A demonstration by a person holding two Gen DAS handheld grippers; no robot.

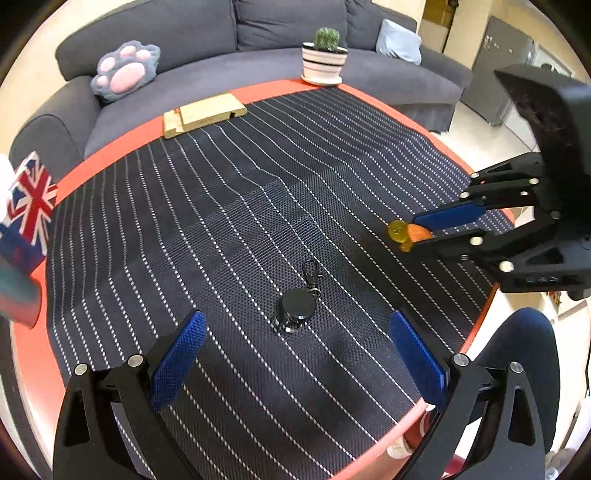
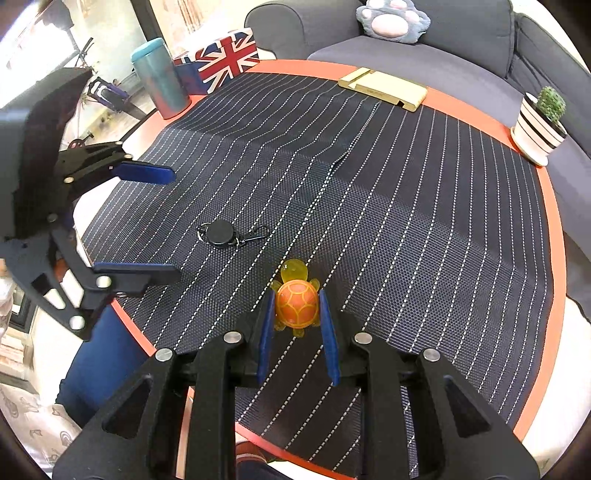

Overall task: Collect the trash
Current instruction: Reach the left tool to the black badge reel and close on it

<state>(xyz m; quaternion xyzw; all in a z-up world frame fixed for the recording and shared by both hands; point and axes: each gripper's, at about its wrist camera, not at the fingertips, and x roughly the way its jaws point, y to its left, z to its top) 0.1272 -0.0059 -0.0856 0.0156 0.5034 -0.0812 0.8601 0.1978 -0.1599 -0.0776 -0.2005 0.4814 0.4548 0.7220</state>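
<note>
Ahead of me a dark grey sofa (image 1: 258, 33) wraps around the far side of the round orange table (image 1: 122, 142), which is mostly covered by a dark striped mat (image 1: 258, 206). A paw-shaped cushion (image 1: 125, 70) and a pale blue pillow (image 1: 399, 40) lie on the sofa. Off to my right I see cream floor (image 1: 476, 133) and a grey cabinet (image 1: 502, 74).

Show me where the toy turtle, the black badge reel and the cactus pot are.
toy turtle (image 2: 297, 303): right wrist view, orange shell.
black badge reel (image 1: 298, 305): left wrist view, round case.
cactus pot (image 1: 322, 64): left wrist view, striped side.
</note>
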